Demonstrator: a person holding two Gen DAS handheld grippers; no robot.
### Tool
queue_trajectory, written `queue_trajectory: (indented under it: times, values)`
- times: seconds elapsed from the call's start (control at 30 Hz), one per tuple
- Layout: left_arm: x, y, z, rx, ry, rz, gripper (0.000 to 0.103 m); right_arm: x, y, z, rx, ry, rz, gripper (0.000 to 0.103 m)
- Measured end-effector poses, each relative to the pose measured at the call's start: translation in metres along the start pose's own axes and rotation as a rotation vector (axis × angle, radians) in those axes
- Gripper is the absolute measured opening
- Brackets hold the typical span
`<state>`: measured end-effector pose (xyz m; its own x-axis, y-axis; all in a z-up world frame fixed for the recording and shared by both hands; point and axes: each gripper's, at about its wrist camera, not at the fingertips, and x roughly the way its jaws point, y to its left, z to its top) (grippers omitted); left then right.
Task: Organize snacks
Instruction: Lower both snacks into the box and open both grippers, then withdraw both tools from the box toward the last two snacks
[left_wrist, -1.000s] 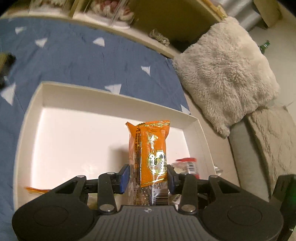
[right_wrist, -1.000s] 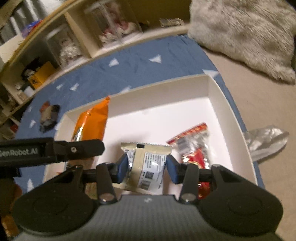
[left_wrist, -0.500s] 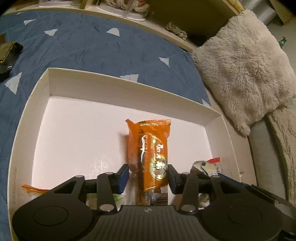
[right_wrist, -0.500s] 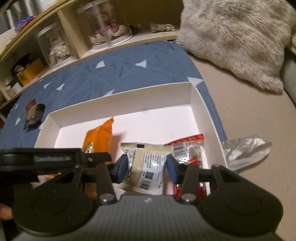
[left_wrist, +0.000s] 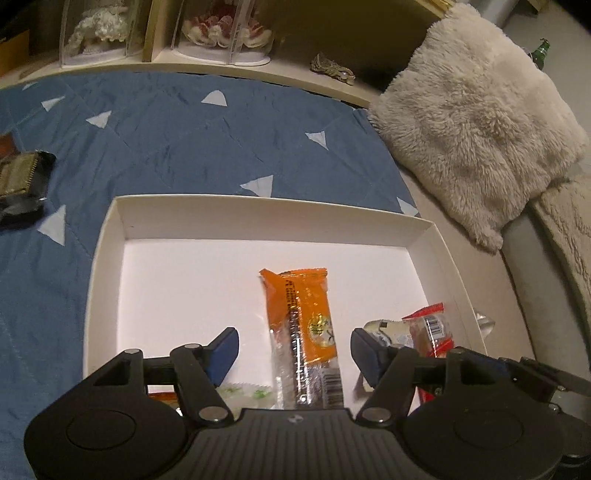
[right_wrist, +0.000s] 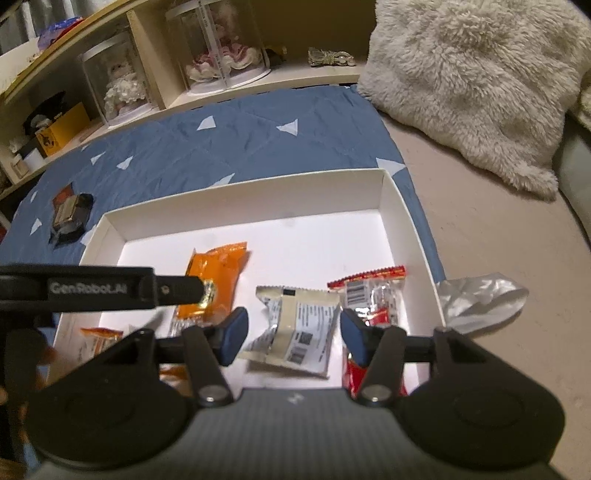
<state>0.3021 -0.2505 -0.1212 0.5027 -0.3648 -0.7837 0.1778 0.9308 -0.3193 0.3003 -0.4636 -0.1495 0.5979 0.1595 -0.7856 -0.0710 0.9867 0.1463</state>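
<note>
So you've got the box (right_wrist: 402, 206) sitting on the quilt (right_wrist: 258, 133), three packets lined up inside: long bar (right_wrist: 212, 284) left, flat packet (right_wrist: 295, 328) middle, crinkly packet (right_wrist: 373, 295) right. Foil wrapper (right_wrist: 480, 295) lies just outside its right wall, dark packet (right_wrist: 68, 218) off left, pillow (right_wrist: 472, 85) behind right.

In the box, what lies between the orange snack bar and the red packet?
The silver-and-cream packet lies between the orange snack bar and red packet, clearest in the right wrist view.

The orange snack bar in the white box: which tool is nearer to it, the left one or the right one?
Left. The left tool, opening, straddles the orange snack bar without touching it. The right tool is beside it, around the silver packet.
</note>
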Motion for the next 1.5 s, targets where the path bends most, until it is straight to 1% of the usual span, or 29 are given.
queue_trajectory:
  times: [0.13, 0.47, 0.57, 0.6, 0.7, 0.77, 0.83, 0.93, 0.97, 1.03, 1.1, 1.23, 1.5]
  values:
    - [-0.011, 0.004, -0.002, 0.009, -0.001, 0.01, 0.07, -0.01, 0.001, -0.005, 0.005, -0.005, -0.017, 0.063]
    - [-0.042, 0.016, -0.009, 0.036, -0.007, 0.045, 0.07, -0.039, -0.001, -0.013, 0.027, -0.048, -0.043, 0.065]
    - [-0.05, 0.02, -0.013, 0.043, -0.008, 0.053, 0.071, -0.051, 0.002, -0.016, 0.022, -0.06, -0.059, 0.068]
    - [-0.053, 0.021, -0.015, 0.046, -0.007, 0.055, 0.072, -0.055, 0.003, -0.018, 0.022, -0.062, -0.065, 0.069]
    - [-0.061, 0.025, -0.021, 0.056, -0.007, 0.059, 0.083, -0.067, 0.004, -0.023, 0.025, -0.063, -0.095, 0.072]
    - [-0.066, 0.028, -0.025, 0.061, -0.01, 0.061, 0.087, -0.072, 0.004, -0.024, 0.03, -0.064, -0.104, 0.078]
    - [-0.072, 0.031, -0.029, 0.06, -0.013, 0.061, 0.095, -0.079, 0.005, -0.028, 0.032, -0.07, -0.106, 0.086]
    - [-0.08, 0.035, -0.033, 0.079, -0.026, 0.066, 0.103, -0.088, 0.009, -0.034, 0.023, -0.073, -0.126, 0.091]
    - [-0.083, 0.035, -0.034, 0.088, -0.033, 0.068, 0.103, -0.091, 0.01, -0.036, 0.022, -0.075, -0.134, 0.093]
    - [-0.088, 0.037, -0.036, 0.109, -0.039, 0.07, 0.103, -0.095, 0.012, -0.039, 0.025, -0.082, -0.147, 0.099]
    - [-0.093, 0.039, -0.037, 0.122, -0.038, 0.074, 0.103, -0.1, 0.015, -0.039, 0.028, -0.093, -0.156, 0.102]
    - [-0.103, 0.044, -0.037, 0.133, -0.073, 0.079, 0.103, -0.108, 0.021, -0.038, 0.018, -0.108, -0.158, 0.103]
    - [-0.121, 0.06, -0.034, 0.154, -0.105, 0.106, 0.103, -0.113, 0.037, -0.036, -0.002, -0.114, -0.159, 0.103]
